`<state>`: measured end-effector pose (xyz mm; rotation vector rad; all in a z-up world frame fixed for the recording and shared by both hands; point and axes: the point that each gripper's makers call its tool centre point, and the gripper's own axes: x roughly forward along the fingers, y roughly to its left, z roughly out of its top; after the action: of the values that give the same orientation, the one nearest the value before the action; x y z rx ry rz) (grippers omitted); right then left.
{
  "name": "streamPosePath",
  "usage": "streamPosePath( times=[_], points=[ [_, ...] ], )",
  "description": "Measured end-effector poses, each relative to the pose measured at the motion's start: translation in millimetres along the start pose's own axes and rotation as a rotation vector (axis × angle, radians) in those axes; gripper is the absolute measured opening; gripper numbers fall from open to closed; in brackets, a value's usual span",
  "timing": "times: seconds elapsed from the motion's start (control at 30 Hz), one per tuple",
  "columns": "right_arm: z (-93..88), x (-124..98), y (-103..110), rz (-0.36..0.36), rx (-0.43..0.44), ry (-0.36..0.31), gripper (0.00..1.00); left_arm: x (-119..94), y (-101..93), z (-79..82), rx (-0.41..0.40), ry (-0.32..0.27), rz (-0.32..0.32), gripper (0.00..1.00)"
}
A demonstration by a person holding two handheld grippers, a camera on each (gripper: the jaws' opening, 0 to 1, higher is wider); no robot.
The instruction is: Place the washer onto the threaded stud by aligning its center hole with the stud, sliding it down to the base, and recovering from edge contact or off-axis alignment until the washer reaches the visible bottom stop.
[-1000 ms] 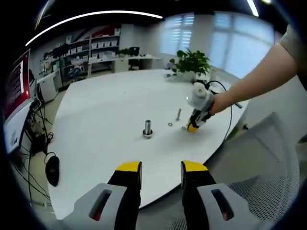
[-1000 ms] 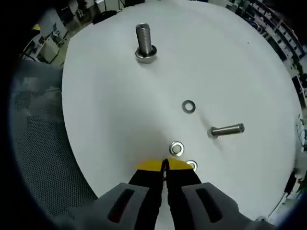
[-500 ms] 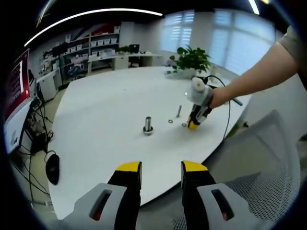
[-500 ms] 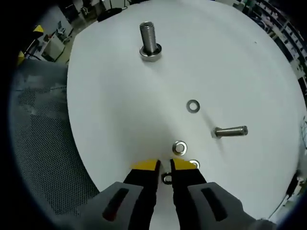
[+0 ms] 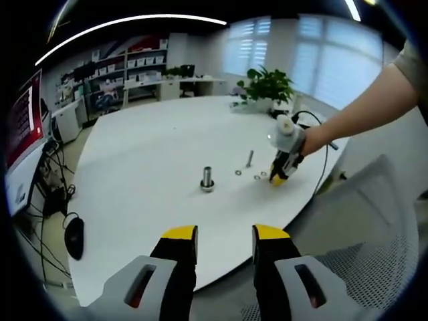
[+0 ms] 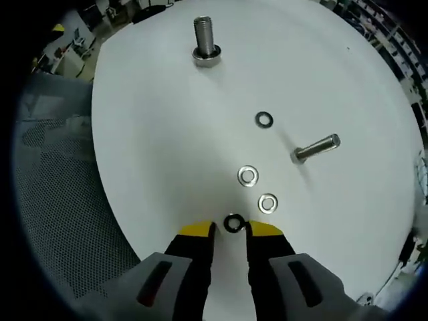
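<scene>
- Your right gripper has its jaws parted by a narrow gap. A dark washer lies flat on the white table just at the yellow tips, between them; whether the tips touch it cannot be told.
- Two silver washers lie on the table just beyond the dark washer, close to each other but apart. A fourth washer lies farther out.
- A loose bolt lies on its side to the right of the washers.
- The threaded stud stands upright on its base, well apart from the washers, with bare tabletop between.
- In the left gripper view, your left gripper hangs off the table edge with its jaws parted and nothing between them.
- A mesh chair sits beside the table; a potted plant stands at the table's far side.
</scene>
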<state>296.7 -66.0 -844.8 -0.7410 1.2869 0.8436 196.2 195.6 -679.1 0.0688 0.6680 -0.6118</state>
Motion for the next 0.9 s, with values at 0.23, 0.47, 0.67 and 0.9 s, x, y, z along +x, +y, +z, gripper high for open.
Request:
streamPosePath(
  times=[0.23,0.47,0.67,0.9],
  points=[
    [-2.9,-2.4,-6.0,-0.042,0.071,0.073,0.15,0.7,-0.3,-2.4,0.005,0.013,-0.001,0.30],
    [0.0,-1.8,-1.8,-0.037,0.041,0.045,0.14,0.8,-0.1,-2.8,0.010,0.016,0.001,0.29],
    [0.4,-2.0,-0.4,-0.077,0.050,0.004,0.14,0.6,-0.3,-2.4,0.010,0.014,0.001,0.29],
    [-1.9,-3.2,0.9,-0.077,0.170,-0.082,0.13,0.0,-0.6,-0.8,0.003,0.004,-0.002,0.29]
  ],
)
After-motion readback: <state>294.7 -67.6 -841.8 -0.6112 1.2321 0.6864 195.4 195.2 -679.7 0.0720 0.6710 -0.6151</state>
